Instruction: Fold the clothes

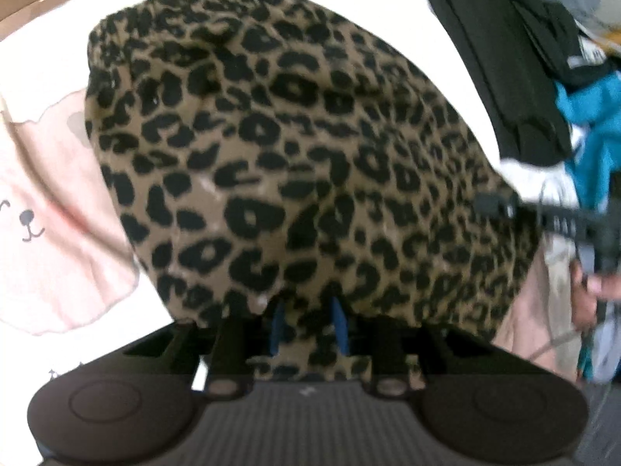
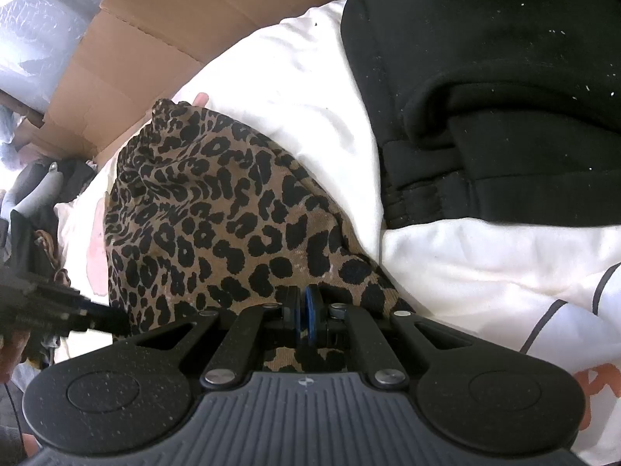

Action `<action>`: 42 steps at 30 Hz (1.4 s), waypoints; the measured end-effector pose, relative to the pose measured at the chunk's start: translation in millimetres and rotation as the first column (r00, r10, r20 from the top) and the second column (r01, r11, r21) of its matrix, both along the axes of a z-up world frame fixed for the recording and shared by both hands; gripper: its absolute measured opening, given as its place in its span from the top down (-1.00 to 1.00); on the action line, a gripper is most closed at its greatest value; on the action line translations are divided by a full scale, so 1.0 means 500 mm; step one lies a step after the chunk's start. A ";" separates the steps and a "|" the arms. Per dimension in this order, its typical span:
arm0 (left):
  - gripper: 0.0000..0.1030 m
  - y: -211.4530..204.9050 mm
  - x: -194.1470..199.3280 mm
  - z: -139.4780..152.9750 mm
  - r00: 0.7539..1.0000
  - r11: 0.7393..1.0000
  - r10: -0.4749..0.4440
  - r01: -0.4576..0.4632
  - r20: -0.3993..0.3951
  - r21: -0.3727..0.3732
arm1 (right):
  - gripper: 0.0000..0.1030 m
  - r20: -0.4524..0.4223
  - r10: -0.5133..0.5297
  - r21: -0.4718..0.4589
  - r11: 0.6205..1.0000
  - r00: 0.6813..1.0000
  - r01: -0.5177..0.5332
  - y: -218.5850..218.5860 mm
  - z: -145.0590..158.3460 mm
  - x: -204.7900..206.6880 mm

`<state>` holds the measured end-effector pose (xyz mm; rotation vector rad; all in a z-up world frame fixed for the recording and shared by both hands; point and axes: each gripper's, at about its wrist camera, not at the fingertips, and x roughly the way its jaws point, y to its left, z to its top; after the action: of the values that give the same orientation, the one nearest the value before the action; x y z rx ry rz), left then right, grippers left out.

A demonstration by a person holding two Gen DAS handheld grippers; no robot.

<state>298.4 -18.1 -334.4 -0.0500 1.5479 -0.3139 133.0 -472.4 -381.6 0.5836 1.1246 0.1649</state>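
A leopard-print garment (image 1: 291, 155) lies spread over white fabric and fills the left wrist view. My left gripper (image 1: 306, 310) points steeply down at its near edge. Cloth is bunched between the blue pads (image 1: 337, 322) and hides the fingertips. The right wrist view shows the same garment (image 2: 217, 213) stretching away to the left. My right gripper (image 2: 302, 295) is shut on its near corner, the pads nearly touching. Each gripper shows in the other view: the right gripper (image 1: 543, 217) at the cloth's right edge, the left gripper (image 2: 58, 314) at its left edge.
Beneath lies a white cloth with a pink bear print (image 1: 46, 233). A black garment (image 2: 504, 97) lies to the right, beside white fabric with an orange print (image 2: 582, 310). A teal garment (image 1: 594, 124) is piled at far right. Flat cardboard (image 2: 174, 31) lies beyond.
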 end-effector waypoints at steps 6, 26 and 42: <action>0.36 -0.016 -0.005 -0.029 0.998 0.998 0.059 -0.059 0.019 0.009 | 0.84 0.006 0.002 0.002 1.000 1.000 -0.002 -0.001 -0.001 -0.001; 0.35 -0.010 -0.163 -0.016 0.960 0.958 0.278 -0.280 0.046 0.061 | 0.85 -0.053 -0.081 0.078 0.993 0.995 0.085 -0.022 0.011 0.003; 0.23 0.091 -0.272 0.127 0.882 0.888 0.458 -0.460 0.112 -0.008 | 0.37 0.132 0.128 -0.100 0.988 0.983 -0.115 -0.018 0.423 0.051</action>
<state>162.6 27.2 -270.7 -0.3753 1.3784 0.0767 158.2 -481.3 -169.9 0.4154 1.0279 0.2545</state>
